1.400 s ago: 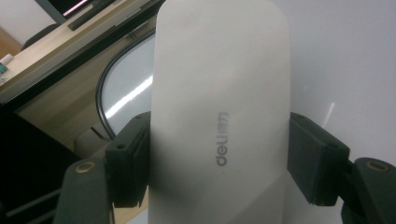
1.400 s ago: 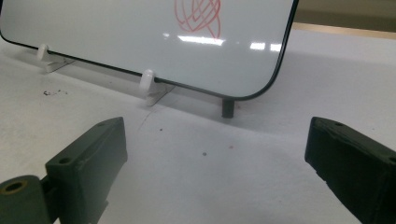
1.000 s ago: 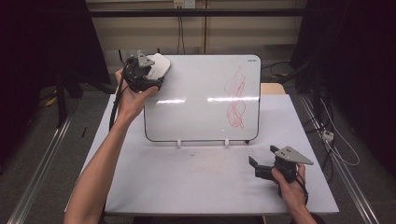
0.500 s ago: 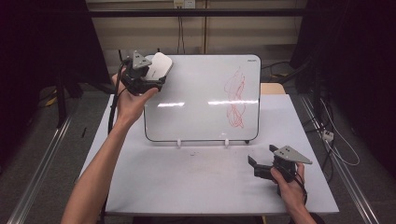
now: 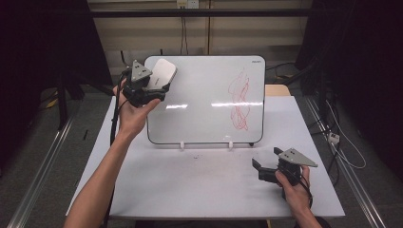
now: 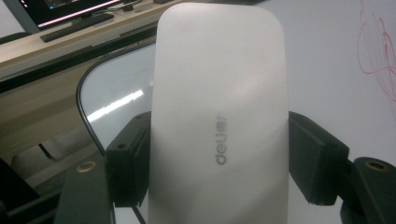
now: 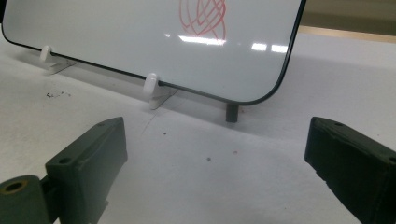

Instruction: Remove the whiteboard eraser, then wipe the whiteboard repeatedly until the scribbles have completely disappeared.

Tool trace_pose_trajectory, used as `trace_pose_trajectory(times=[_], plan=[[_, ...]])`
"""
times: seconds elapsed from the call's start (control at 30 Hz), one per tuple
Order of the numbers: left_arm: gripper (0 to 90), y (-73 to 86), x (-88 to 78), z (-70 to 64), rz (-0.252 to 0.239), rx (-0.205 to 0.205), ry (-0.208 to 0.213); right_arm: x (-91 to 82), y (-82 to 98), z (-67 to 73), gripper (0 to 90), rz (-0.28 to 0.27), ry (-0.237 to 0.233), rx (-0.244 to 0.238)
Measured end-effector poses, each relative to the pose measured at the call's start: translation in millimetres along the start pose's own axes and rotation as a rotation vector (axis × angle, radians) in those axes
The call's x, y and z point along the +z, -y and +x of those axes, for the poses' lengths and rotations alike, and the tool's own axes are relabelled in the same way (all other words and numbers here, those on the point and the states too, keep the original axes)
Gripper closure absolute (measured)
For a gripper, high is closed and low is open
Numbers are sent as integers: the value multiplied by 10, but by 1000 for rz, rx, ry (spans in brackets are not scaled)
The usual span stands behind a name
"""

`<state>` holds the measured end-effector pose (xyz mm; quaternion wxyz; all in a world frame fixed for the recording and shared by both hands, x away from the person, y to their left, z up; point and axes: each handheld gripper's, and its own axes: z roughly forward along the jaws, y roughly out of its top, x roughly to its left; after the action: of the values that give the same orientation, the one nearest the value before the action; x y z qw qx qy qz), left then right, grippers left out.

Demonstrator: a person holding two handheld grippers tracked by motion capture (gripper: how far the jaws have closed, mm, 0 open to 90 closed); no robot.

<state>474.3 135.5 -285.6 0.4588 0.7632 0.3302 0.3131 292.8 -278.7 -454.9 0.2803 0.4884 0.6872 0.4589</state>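
Left gripper [image 5: 153, 86] is up at the board's [image 5: 204, 118] top-left corner, jaws clamped on the white eraser [image 6: 217, 116]. The red scribble [image 5: 239, 100] sits well over on the board's right half. Right gripper [image 5: 266, 171] rests low on the table [image 5: 190, 185], jaws wide apart, empty. The risk: the board only leans on small clips [image 7: 154, 88], so a hard wipe could tip or slide it. The eraser reads "deli"; the board's corner logo is too small to read.
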Motion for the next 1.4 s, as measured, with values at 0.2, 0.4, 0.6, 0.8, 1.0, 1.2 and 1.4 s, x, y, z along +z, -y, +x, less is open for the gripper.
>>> trace_pose_trajectory(times=[0.2,0.4,0.6,0.8,1.0,1.2,1.4], plan=[[310,13,30,-94,11,28,6,-17,10,-18,60,-4,2,-3],[310,-52,97,-236,-1,44,42,-12,5,-40,61,-7,8,1],[309,-66,165,-380,-1,63,78,0,3,-22,61,-3,5,-3],[310,-124,205,-510,-11,80,98,14,-1,-20,63,-5,0,-6],[309,-206,273,-644,-18,99,119,-2,3,-17,62,-4,-5,1],[309,-264,387,-785,-14,105,135,-18,10,-27,62,-7,-8,1],[309,-323,475,-922,-11,128,149,-35,13,-24,62,-10,-13,1]])
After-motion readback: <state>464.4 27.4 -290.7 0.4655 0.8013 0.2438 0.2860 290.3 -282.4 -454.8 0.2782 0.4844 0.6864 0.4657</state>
